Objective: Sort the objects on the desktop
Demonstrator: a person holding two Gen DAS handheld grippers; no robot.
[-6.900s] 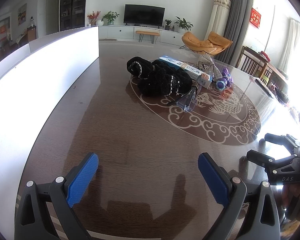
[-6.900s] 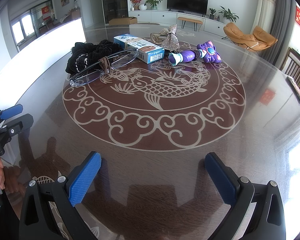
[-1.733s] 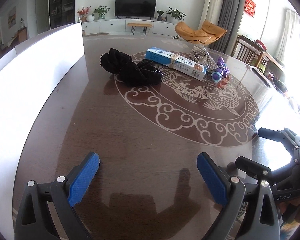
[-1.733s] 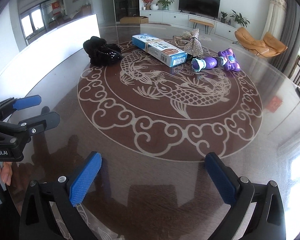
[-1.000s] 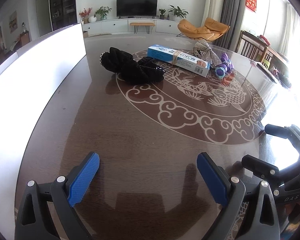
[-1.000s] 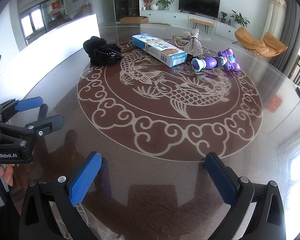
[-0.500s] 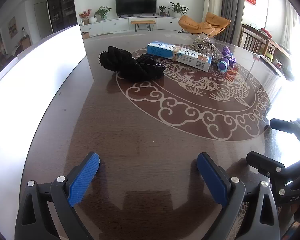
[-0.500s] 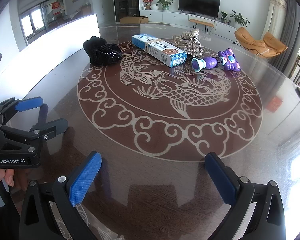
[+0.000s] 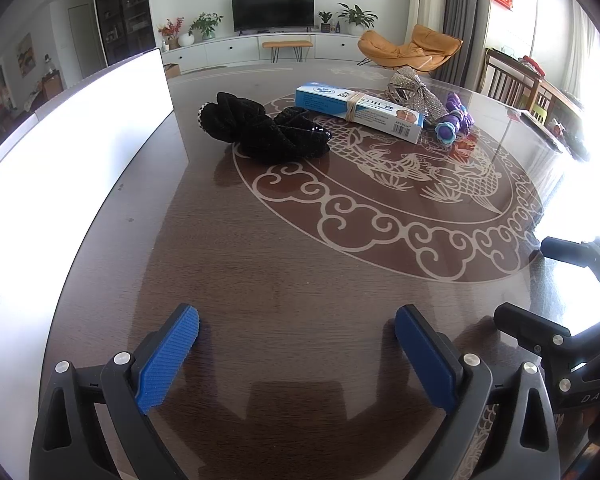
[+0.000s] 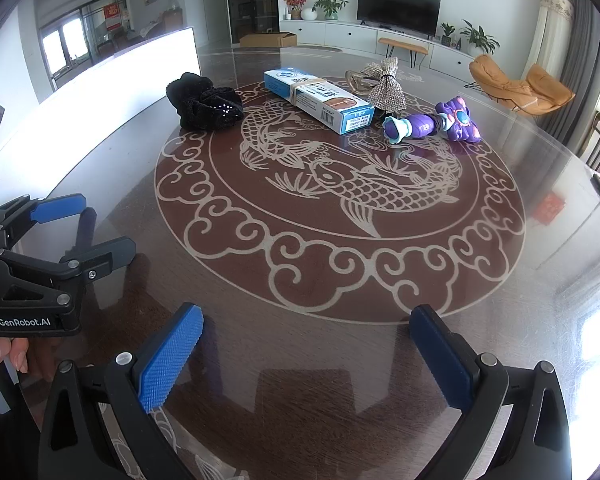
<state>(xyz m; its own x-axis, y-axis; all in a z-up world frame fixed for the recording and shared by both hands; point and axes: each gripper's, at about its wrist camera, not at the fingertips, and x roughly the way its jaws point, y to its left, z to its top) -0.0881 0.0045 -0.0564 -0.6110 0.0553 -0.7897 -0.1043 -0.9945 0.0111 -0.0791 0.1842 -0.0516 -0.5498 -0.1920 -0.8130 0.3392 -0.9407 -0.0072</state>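
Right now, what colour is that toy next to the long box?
The toy is mostly purple, with light blue bits at its ends. The right wrist view shows it best.

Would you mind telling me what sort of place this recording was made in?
Most likely a home living and dining room: a TV on a low white cabinet, an orange lounge chair, and a large round table with a carp inlay.

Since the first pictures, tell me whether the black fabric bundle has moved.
Yes. The black fabric bundle shifted left toward the rim of the medallion, opening a gap from the blue box.
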